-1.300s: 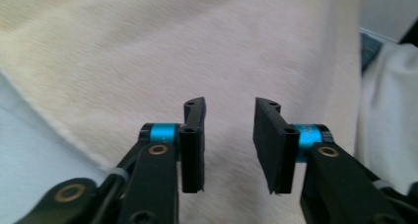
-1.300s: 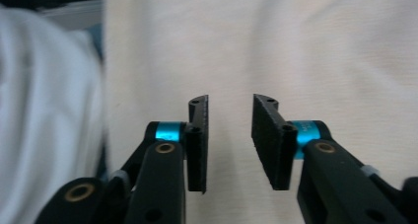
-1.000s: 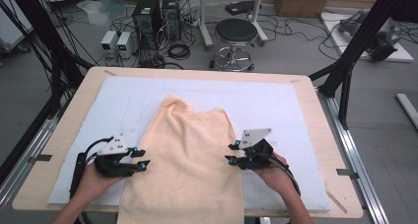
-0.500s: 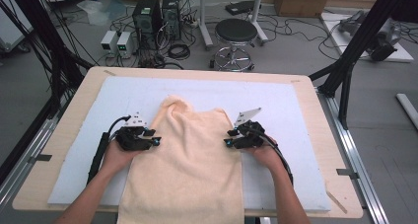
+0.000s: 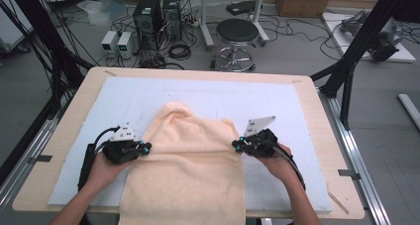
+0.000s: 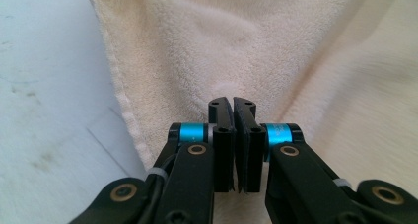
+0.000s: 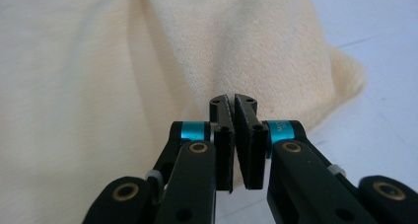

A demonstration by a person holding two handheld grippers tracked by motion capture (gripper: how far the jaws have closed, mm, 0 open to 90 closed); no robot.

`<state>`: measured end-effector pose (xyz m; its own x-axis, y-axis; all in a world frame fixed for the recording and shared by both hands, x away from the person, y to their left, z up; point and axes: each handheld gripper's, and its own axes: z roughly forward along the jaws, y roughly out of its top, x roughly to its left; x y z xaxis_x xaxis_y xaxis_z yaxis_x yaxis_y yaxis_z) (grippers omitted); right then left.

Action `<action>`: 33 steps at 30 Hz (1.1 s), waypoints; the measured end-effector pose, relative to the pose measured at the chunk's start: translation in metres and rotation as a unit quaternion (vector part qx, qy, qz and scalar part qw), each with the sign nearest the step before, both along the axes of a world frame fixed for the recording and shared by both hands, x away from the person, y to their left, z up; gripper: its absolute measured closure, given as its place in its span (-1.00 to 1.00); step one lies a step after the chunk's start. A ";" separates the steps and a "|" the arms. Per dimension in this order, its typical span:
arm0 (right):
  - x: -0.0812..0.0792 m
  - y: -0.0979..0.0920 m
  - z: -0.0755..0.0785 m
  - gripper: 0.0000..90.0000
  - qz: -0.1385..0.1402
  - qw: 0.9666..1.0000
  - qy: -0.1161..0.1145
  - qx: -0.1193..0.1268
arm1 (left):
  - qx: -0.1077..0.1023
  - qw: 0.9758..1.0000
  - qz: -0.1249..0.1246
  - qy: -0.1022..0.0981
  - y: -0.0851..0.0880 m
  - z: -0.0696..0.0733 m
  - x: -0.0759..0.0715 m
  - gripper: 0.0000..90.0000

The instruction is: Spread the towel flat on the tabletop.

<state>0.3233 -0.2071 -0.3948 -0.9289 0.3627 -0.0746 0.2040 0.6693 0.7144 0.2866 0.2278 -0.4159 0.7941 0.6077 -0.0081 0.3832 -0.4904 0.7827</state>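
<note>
A pale orange towel lies on the white mat, bunched at its far end and hanging over the table's near edge. My left gripper is at the towel's left edge and my right gripper at its right edge, both pointing inward. In the left gripper view the towel puckers toward the left gripper, whose jaws have just been closing and are now shut on the cloth. In the right gripper view folds of the towel run into the right gripper, which has also just closed on the towel.
The mat covers most of the wooden table, bare to both sides of the towel. Black frame posts stand by the table's far corners. A stool and computer cases stand on the floor beyond.
Both hands went forward along the towel's edges, then came part way back. The jaws of both grippers, open before, are now shut on the towel's edges, and a crease runs between them.
</note>
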 end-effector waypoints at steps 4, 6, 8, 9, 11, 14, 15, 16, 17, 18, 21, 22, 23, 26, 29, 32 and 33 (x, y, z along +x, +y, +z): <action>-0.038 0.003 0.001 0.92 0.021 1.000 0.002 0.002 | -0.003 1.000 -0.018 0.014 0.004 0.001 -0.033 0.92; -0.055 0.006 -0.003 0.91 0.043 0.999 0.011 -0.007 | 0.000 0.999 -0.035 0.028 0.005 -0.001 -0.049 0.92; -0.066 0.009 -0.005 0.85 0.058 0.998 0.022 -0.004 | 0.005 0.998 -0.047 0.037 0.006 -0.002 -0.059 0.88; -0.069 0.010 -0.005 0.78 0.063 0.998 0.024 -0.003 | 0.007 0.998 -0.051 0.038 0.006 -0.001 -0.060 0.78; -0.069 0.011 0.001 0.65 0.066 0.998 0.022 0.004 | 0.008 0.998 -0.050 0.031 0.005 0.004 -0.058 0.51; -0.055 0.013 0.014 0.49 0.047 0.999 0.001 0.011 | 0.001 0.999 -0.039 0.007 -0.001 0.014 -0.045 0.33; -0.048 0.014 0.018 0.46 0.042 0.999 -0.003 0.014 | -0.003 0.999 -0.032 0.003 -0.004 0.017 -0.038 0.26; -0.040 0.016 0.020 0.43 0.034 0.999 -0.010 0.012 | -0.008 0.999 -0.031 0.000 -0.008 0.019 -0.030 0.24; -0.031 0.018 0.022 0.41 0.027 0.999 -0.017 0.010 | -0.009 1.000 -0.029 -0.004 -0.012 0.022 -0.022 0.24; -0.021 0.020 0.022 0.41 0.019 0.999 -0.024 0.013 | -0.009 1.000 -0.025 -0.011 -0.017 0.024 -0.014 0.24; 0.006 0.025 0.019 0.37 -0.001 1.000 -0.029 0.005 | -0.013 0.999 -0.019 -0.026 -0.031 0.026 0.006 0.25; 0.014 0.026 0.017 0.34 -0.011 1.000 -0.027 0.008 | -0.009 0.999 -0.012 -0.030 -0.035 0.026 0.012 0.25; 0.023 0.027 0.015 0.32 -0.019 0.999 -0.026 0.008 | -0.003 0.999 -0.005 -0.033 -0.039 0.024 0.018 0.25; 0.043 0.027 0.005 0.25 -0.043 0.999 -0.017 0.012 | 0.034 0.998 0.029 -0.034 -0.046 0.012 0.035 0.14; 0.059 0.028 -0.011 0.22 -0.054 0.998 0.013 0.017 | 0.046 0.998 0.046 0.004 -0.045 0.000 0.051 0.13; 0.069 0.030 -0.028 0.29 -0.056 0.997 0.053 -0.005 | 0.055 0.996 0.049 0.045 -0.042 -0.015 0.064 0.27; 0.071 0.031 -0.032 0.35 -0.054 0.996 0.067 -0.001 | 0.047 0.997 0.050 0.047 -0.040 -0.018 0.065 0.32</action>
<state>0.3939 -0.1764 -0.4271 -0.8859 0.4616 0.0456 0.3683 0.6401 0.6743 0.3515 0.1874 -0.4335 0.7274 0.6859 -0.0189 0.5034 -0.5147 0.6940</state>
